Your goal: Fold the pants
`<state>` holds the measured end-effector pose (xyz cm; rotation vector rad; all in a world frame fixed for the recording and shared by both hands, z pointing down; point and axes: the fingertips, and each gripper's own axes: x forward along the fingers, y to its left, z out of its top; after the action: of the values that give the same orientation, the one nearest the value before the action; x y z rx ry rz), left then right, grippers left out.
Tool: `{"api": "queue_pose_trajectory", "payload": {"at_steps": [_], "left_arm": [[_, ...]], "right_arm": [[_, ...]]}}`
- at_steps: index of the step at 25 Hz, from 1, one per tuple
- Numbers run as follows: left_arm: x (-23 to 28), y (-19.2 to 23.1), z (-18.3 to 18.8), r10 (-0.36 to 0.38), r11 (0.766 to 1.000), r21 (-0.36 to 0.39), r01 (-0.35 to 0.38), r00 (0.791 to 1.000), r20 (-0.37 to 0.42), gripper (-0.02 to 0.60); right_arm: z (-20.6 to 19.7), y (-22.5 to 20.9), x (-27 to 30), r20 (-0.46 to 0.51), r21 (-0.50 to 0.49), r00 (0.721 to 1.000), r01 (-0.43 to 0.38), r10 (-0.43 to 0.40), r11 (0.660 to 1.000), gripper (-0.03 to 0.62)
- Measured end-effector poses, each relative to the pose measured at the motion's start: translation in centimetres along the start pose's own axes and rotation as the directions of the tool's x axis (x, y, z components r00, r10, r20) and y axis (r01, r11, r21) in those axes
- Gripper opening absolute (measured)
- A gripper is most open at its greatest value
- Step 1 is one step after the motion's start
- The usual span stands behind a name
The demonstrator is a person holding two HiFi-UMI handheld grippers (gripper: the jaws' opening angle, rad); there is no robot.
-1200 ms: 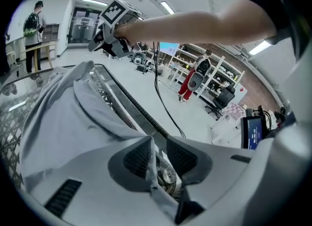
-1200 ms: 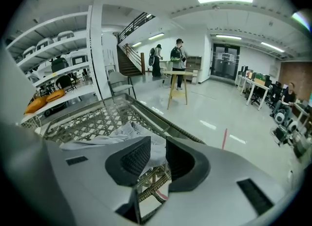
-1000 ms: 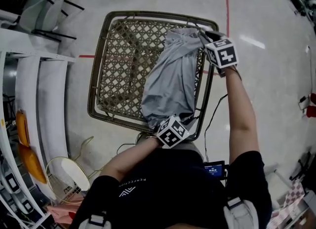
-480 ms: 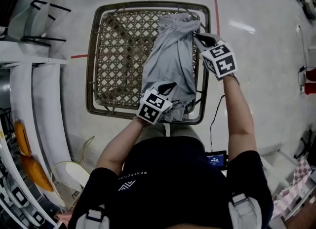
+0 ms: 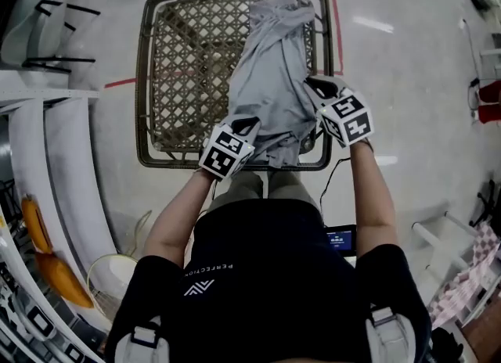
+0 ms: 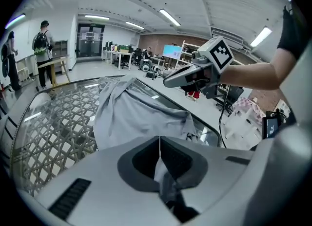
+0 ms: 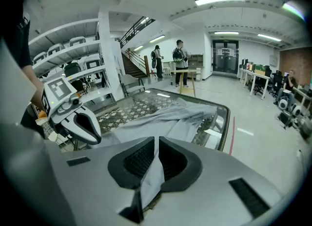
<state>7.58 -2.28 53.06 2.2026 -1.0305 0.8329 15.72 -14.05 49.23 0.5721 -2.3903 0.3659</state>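
On the table's point(image 5: 143, 80) right half, the pants point(image 5: 270, 72) are pinched by the left hand-held gripper point(image 5: 249, 125) and, jaws just closed, the right hand-held gripper point(image 5: 312, 84), both brought to the table's near edge; folding is seemingly begun.

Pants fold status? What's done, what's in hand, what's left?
Done: little. The pants lie bunched on the lattice table, with no tidy fold visible. In hand: the left gripper is shut on their near edge. The right gripper has just been closing its fingers, fabric pinched between them. Left: probably spreading flat, then every fold.
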Motion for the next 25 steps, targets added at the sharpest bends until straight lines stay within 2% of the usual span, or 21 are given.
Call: {"api": "queue_pose_trajectory", "payload": {"at_steps": [7,12,16,18,20,25], "left_arm": [[-0.4,-0.5,-1.9,-0.043,0.998,0.053,0.045,0.998,-0.047,0.015],[-0.9,-0.8,-2.9,-0.075,0.989,0.124,0.082,0.995,-0.064,0.017],[-2.0,-1.5,-3.5,-0.139,0.975,0.163,0.152,0.986,-0.087,0.019],[-2.2,-2.0,-4.0,-0.178,0.964,0.182,0.196,0.978,-0.109,0.044],[-2.3,-2.7,-4.6,-0.221,0.947,0.202,0.249,0.964,-0.151,0.129],[-2.2,-4.5,-6.4,-0.269,0.889,0.308,0.337,0.932,-0.243,0.183]], "right_arm": [[-4.5,4.3,-1.6,-0.039,0.039,0.998,-0.039,0.041,0.998,0.051],[-7.2,7.6,-2.5,-0.074,0.060,0.990,-0.117,0.121,0.991,0.052],[-9.8,10.6,-3.1,-0.143,0.035,0.970,-0.191,0.194,0.981,0.055],[-10.9,11.8,-3.4,-0.169,0.027,0.960,-0.221,0.222,0.975,0.137],[-11.5,12.9,-3.4,-0.188,0.024,0.952,-0.241,0.241,0.970,0.180],[-12.5,14.7,-2.9,-0.224,-0.044,0.945,-0.253,0.237,0.966,0.221]]}}
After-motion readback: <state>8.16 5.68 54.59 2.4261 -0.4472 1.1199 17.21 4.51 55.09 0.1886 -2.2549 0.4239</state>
